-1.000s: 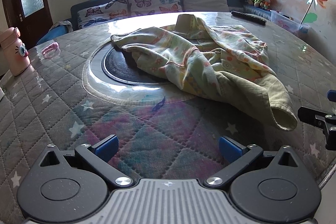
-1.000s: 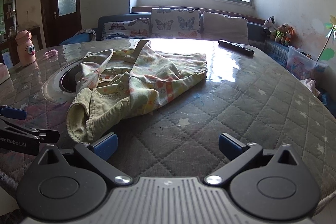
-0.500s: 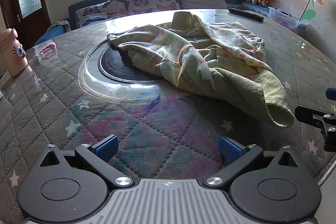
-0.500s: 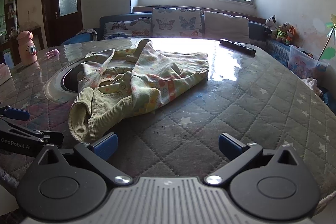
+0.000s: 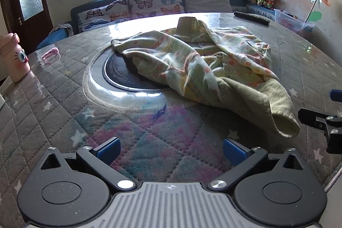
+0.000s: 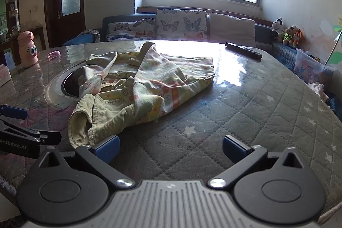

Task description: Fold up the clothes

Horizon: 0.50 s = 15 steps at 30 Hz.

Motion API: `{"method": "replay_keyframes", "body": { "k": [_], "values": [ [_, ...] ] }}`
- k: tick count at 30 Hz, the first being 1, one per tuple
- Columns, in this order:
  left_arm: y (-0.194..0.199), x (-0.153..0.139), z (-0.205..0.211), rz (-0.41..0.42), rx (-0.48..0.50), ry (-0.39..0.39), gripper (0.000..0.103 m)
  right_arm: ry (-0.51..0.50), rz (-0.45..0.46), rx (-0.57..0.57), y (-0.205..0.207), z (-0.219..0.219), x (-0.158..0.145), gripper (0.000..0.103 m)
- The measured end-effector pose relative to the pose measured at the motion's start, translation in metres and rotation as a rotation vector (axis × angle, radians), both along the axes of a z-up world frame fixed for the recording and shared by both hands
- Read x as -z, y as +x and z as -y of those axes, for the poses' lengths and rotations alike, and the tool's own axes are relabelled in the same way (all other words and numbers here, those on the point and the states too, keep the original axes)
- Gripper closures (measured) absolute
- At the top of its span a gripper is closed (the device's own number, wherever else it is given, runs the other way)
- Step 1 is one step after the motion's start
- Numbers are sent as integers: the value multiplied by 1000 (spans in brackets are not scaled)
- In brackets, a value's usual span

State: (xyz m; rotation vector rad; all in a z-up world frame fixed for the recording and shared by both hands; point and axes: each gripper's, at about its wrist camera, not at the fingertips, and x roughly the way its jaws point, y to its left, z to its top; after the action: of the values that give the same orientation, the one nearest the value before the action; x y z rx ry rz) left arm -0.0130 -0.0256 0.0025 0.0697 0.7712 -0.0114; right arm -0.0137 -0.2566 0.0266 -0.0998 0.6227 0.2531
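Observation:
A crumpled yellow-green patterned child's garment lies in a heap on the round quilted table, partly over the dark centre disc. Its corduroy cuff points toward me. My left gripper is open and empty, low over the table in front of the heap. My right gripper is open and empty; its left fingertip is just beside the cuff of the garment. Each gripper shows at the edge of the other's view.
A pink bottle and a small pink item are at the table's left. A black remote lies at the far right. A sofa with butterfly cushions stands behind; a plastic box is at the right.
Both grippers have moved slightly forward toward the garment. The garment has not moved, and both grippers stay open.

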Motion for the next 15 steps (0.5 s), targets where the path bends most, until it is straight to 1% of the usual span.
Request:
{"method": "replay_keyframes", "body": {
  "k": [7, 15],
  "values": [
    [10, -11, -1, 19, 8, 9, 0, 9, -17, -12, 13, -2, -2, 0],
    [40, -25, -8, 45, -4, 32, 0, -23, -21, -53, 40, -10, -13, 0]
  ]
}}
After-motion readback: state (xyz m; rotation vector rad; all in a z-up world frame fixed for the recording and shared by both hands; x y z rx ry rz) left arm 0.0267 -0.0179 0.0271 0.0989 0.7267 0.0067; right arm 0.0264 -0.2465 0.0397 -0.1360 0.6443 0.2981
